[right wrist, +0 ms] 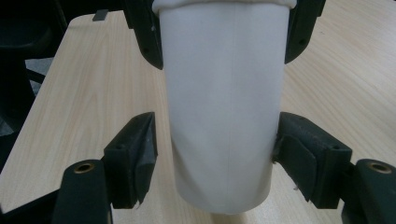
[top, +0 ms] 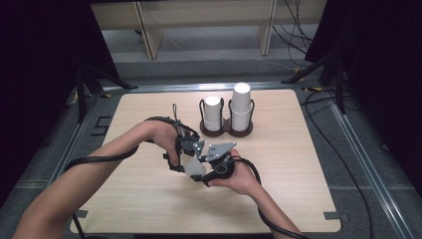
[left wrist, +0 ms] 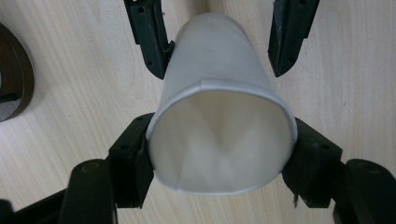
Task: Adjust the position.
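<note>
A white paper cup [top: 194,167] hangs on its side above the middle of the table, between both grippers. My left gripper [left wrist: 222,144] is shut on the cup [left wrist: 219,116] at its open rim, which is squeezed slightly oval. My right gripper [right wrist: 217,149] straddles the cup [right wrist: 224,102] near its closed base. One of its pads [right wrist: 299,158] touches the wall, while the other stands a little apart from it. In the high view the left gripper [top: 188,158] comes from the upper left, and the right gripper [top: 203,174] comes from the right.
A dark two-slot cup holder [top: 226,130] stands behind the hands, its edge [left wrist: 14,79] also in the left gripper view. It holds a single white cup [top: 213,112] and a taller white stack [top: 241,107]. Bare wooden table [top: 298,164] lies on all sides.
</note>
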Demonstrator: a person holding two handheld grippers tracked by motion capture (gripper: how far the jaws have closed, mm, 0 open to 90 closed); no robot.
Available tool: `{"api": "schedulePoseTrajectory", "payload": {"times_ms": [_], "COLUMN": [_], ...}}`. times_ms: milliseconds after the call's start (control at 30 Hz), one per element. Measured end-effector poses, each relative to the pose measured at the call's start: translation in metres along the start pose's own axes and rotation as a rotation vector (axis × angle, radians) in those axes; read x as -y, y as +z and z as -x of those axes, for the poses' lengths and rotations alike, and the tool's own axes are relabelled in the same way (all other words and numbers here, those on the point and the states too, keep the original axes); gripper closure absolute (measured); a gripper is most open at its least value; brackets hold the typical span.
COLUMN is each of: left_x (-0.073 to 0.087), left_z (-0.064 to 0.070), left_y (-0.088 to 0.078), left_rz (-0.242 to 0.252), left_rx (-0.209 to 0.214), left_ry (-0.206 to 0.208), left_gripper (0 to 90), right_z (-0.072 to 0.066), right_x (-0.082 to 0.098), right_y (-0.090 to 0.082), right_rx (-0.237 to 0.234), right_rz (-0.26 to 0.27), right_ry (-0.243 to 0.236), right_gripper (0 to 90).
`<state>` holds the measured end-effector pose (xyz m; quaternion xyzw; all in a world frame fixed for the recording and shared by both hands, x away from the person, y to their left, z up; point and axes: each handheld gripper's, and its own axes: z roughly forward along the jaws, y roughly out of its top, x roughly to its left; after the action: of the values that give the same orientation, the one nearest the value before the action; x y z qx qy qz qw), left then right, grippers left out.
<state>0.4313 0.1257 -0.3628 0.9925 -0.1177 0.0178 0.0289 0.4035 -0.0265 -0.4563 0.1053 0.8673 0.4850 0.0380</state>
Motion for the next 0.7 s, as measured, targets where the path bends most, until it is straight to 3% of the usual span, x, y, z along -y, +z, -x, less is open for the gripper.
{"api": "schedulePoseTrajectory", "payload": {"times_ms": [100, 133, 200, 233, 300, 400, 667, 700], "left_x": [-0.0005, -0.0009, -0.0007, -0.0009, -0.001, -0.0016, -0.002, -0.0025], "left_z": [-0.0002, -0.0018, -0.0002, -0.0012, -0.0003, -0.0004, -0.0003, -0.0013], "left_y": [-0.0001, -0.0014, -0.0004, -0.0013, -0.0011, -0.0021, -0.0011, -0.0019], "left_rz": [-0.005, -0.027, -0.001, -0.015, 0.004, 0.0, 0.003, -0.01], "left_rx": [0.002, 0.002, 0.001, 0.001, 0.002, 0.005, 0.012, 0.012], "left_ry": [0.003, 0.029, 0.002, 0.019, 0.0, 0.004, 0.0, 0.015], "left_gripper": [33.3, 33.3, 33.3, 33.3, 33.3, 33.3, 33.3, 33.3], "right_z": [-0.0011, -0.0006, -0.0004, -0.0003, -0.0001, -0.0011, -0.0012, -0.0009], "right_x": [0.0013, 0.0016, 0.0018, 0.0016, 0.0013, 0.0016, 0.0029, 0.0031], "right_y": [0.002, 0.0023, 0.0031, 0.0033, 0.0036, 0.0052, 0.0082, 0.0086], "right_rx": [0.007, 0.005, 0.009, 0.012, 0.012, 0.01, 0.007, 0.007], "right_rz": [0.007, 0.007, 0.012, 0.012, 0.014, 0.018, 0.022, 0.023], "right_ry": [0.007, 0.002, 0.003, -0.001, -0.001, 0.018, 0.018, 0.011], "right_gripper": [30.4, 30.4, 30.5, 30.5, 30.5, 30.5, 30.6, 30.6]}}
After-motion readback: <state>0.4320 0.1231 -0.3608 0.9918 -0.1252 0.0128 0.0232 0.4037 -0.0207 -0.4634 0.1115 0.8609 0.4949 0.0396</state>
